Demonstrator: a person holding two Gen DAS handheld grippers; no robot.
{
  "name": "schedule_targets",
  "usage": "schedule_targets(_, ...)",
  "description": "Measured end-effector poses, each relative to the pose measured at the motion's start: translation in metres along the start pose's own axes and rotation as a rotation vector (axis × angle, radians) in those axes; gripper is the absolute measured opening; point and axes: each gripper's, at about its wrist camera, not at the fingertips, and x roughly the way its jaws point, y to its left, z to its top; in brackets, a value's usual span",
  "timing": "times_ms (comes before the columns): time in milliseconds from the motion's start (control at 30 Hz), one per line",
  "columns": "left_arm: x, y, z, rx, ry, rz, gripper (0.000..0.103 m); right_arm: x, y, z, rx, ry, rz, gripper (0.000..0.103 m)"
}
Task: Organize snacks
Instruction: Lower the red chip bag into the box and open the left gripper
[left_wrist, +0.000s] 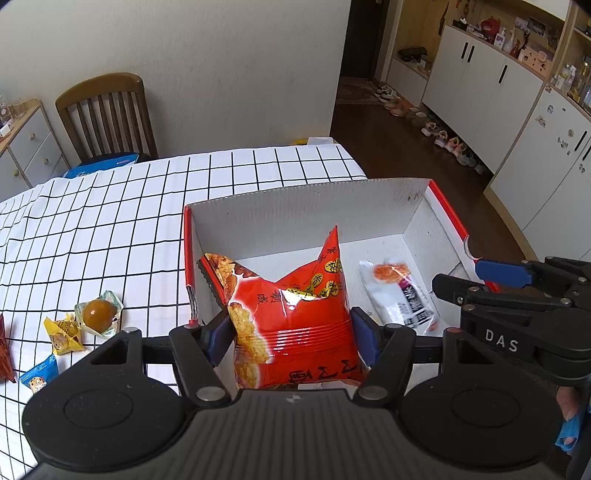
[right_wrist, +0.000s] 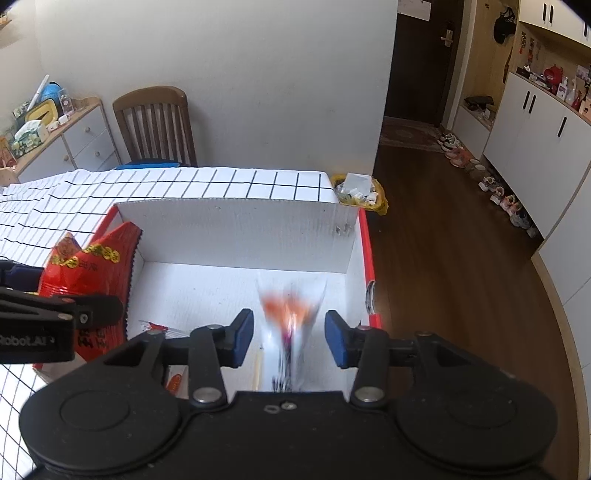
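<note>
- Lower left of the left wrist view: 3 small crinkly wrapped sweets (left_wrist: 79, 321) lay on the gridded tablecloth (left_wrist: 110, 221).
- Centre: the left gripper (left_wrist: 293, 334) pinched a glossy red crisp bag (left_wrist: 295, 325) over the white corrugated box (left_wrist: 295, 206).
- Right: the right gripper (right_wrist: 289, 338) stood parted, its pads clear of the blurred clear packet (right_wrist: 290, 325) between them.

White packet (right_wrist: 291, 325) smeared by blur (print unreadable), red bag (left_wrist: 295, 332) bottom hidden behind left claw (left_wrist: 293, 338)
</note>
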Motion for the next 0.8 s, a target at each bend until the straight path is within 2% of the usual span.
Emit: schedule_targets(800, 0.0, 0.003, -0.005, -0.021, 0.016, -0.012, 0.073, -0.016, -0.003, -0.004, 0.021, -0.024, 0.015, 0.049)
